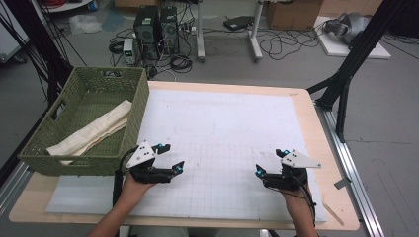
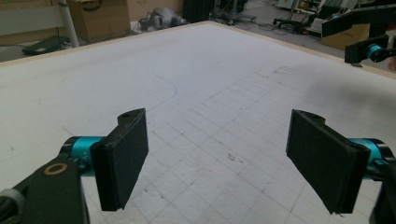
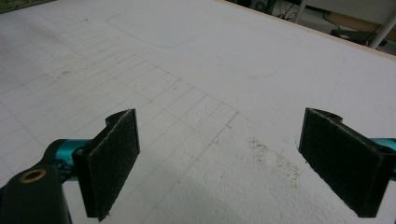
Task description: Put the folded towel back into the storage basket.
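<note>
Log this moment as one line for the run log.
left gripper: open, holding nothing, over mat | right gripper: open, holding nothing, over mat | cloth: folded, in green basket at table's left

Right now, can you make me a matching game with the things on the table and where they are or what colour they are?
Things:
1. basket
2. folded cloth
3. left gripper
4. right gripper

Descriptions:
A. cream-coloured, lying inside the basket
B. open, over the mat's right side
C. green, at the table's left edge
D. open, just right of the basket

Pairs: 1-C, 2-A, 3-D, 4-B
</note>
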`<state>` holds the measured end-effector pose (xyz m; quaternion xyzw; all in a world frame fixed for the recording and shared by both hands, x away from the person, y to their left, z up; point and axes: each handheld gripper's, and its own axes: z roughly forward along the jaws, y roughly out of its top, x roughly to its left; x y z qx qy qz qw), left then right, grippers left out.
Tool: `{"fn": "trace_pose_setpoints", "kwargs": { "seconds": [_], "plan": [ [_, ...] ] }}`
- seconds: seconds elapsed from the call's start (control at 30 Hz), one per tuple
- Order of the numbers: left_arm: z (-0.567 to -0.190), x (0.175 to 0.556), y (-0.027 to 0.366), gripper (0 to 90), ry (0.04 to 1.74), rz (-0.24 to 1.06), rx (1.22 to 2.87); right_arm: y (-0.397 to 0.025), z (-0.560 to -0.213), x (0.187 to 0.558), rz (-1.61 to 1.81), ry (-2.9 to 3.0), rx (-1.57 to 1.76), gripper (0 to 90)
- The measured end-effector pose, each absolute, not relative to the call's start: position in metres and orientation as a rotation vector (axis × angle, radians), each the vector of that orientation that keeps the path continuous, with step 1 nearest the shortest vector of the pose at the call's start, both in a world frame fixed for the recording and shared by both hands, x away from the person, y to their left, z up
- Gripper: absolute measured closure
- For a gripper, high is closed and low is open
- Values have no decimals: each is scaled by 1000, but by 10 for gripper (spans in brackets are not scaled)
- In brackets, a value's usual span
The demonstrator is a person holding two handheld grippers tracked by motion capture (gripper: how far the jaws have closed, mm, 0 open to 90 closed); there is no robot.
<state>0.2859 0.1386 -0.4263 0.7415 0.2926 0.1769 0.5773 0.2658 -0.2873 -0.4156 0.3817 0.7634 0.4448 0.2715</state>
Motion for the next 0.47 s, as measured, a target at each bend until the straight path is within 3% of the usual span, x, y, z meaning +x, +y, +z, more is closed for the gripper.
{"fn": "trace_pose_setpoints", "kwargs": {
  "seconds": [0.47],
  "plan": [
    [-428,289,140,217,701,412,1740,-289,-416,267,1213,2053,1023,118]
  ]
}}
